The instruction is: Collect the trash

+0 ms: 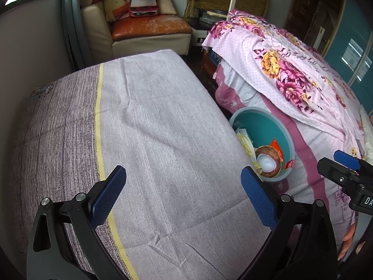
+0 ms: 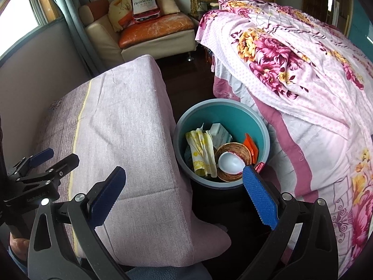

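A teal bin [image 2: 237,114] with a grey rim stands on the floor between a cloth-covered table [image 2: 121,116] and the bed. Inside lie a brown paper bowl [image 2: 235,161] with a white inside, a yellow-patterned wrapper [image 2: 202,149], a small white box [image 2: 220,133] and an orange packet [image 2: 250,145]. My right gripper [image 2: 184,177] hangs open and empty over the bin's near rim. My left gripper [image 1: 183,179] is open and empty above the table cloth [image 1: 151,116]. The bin [image 1: 268,128] shows past the table's right edge. The right gripper's fingers [image 1: 345,159] reach in from the right.
A bed with a pink floral quilt [image 2: 291,58] fills the right side. A cream armchair [image 2: 151,28] with an orange cushion, pillows and a red bag stands at the back. A grey wall and curtain run along the left. Dark floor lies between table and bed.
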The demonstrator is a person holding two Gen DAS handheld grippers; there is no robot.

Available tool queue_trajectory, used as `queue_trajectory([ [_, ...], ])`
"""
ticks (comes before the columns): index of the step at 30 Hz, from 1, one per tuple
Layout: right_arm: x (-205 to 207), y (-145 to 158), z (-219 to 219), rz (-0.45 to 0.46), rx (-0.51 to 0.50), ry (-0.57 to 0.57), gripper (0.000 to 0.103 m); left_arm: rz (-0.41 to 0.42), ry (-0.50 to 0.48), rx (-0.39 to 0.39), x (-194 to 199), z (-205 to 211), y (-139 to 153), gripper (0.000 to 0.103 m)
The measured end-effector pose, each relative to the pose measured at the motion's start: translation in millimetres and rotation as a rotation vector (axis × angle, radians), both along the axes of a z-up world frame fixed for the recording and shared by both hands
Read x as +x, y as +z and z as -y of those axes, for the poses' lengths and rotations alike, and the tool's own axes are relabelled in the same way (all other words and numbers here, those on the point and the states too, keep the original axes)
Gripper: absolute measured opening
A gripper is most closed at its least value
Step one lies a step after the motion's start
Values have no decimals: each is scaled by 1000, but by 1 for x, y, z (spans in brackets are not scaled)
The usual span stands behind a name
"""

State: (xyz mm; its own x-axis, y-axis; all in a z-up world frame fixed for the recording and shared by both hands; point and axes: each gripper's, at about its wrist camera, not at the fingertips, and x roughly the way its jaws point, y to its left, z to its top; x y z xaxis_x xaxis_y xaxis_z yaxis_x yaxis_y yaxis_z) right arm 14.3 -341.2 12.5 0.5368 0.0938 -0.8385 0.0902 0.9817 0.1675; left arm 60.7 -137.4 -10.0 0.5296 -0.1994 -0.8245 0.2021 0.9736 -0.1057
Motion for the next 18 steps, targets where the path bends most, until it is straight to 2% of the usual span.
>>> queue_trajectory([
  [18,10,-13,6,-27,9,-6,96,-8,-9,29,4,5,-11,99],
])
